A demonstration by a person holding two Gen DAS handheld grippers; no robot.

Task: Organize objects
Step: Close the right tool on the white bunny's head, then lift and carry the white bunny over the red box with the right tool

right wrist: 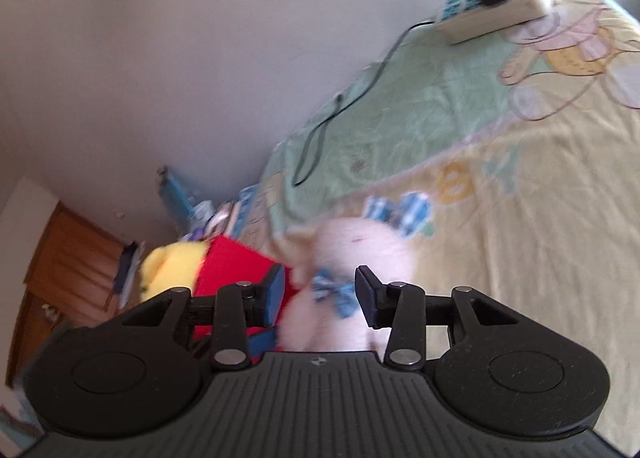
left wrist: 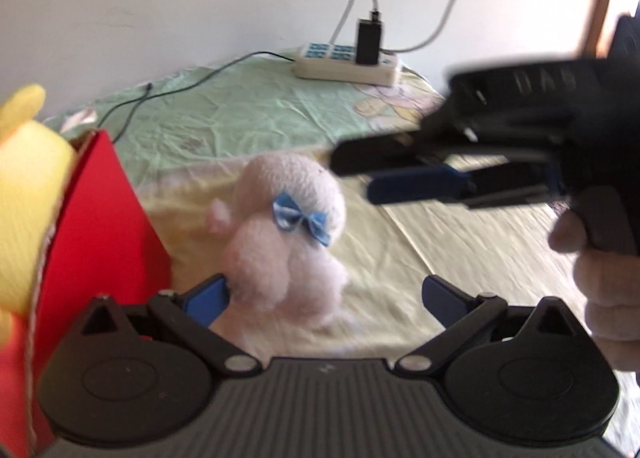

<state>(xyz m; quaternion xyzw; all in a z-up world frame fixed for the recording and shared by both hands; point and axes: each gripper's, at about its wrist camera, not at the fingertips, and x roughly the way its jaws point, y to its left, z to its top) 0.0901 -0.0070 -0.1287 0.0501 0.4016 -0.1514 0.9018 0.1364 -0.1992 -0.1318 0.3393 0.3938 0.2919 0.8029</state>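
A pale pink plush toy (left wrist: pixel 280 242) with a blue bow (left wrist: pixel 302 220) sits on the bed sheet (left wrist: pixel 440 258). My left gripper (left wrist: pixel 326 298) is open around its lower part, and the left pad (left wrist: pixel 208 298) is against its side. My right gripper (left wrist: pixel 356 176) comes in from the right, its tips just beside the toy's head, jaws a little apart. In the right wrist view the right gripper (right wrist: pixel 322 294) is open above the plush toy (right wrist: pixel 352 258). A red box (left wrist: pixel 100 226) at the left holds a yellow plush (left wrist: pixel 24 198); the right wrist view also shows this red box (right wrist: pixel 236 262) and yellow plush (right wrist: pixel 172 262).
A white power strip (left wrist: pixel 348 62) with a black charger (left wrist: pixel 370 42) lies at the far edge of the bed by the wall, and a dark cable (left wrist: pixel 168 94) trails from it. A hand (left wrist: pixel 600 278) holds the right gripper. Wooden furniture (right wrist: pixel 60 270) stands beyond the bed.
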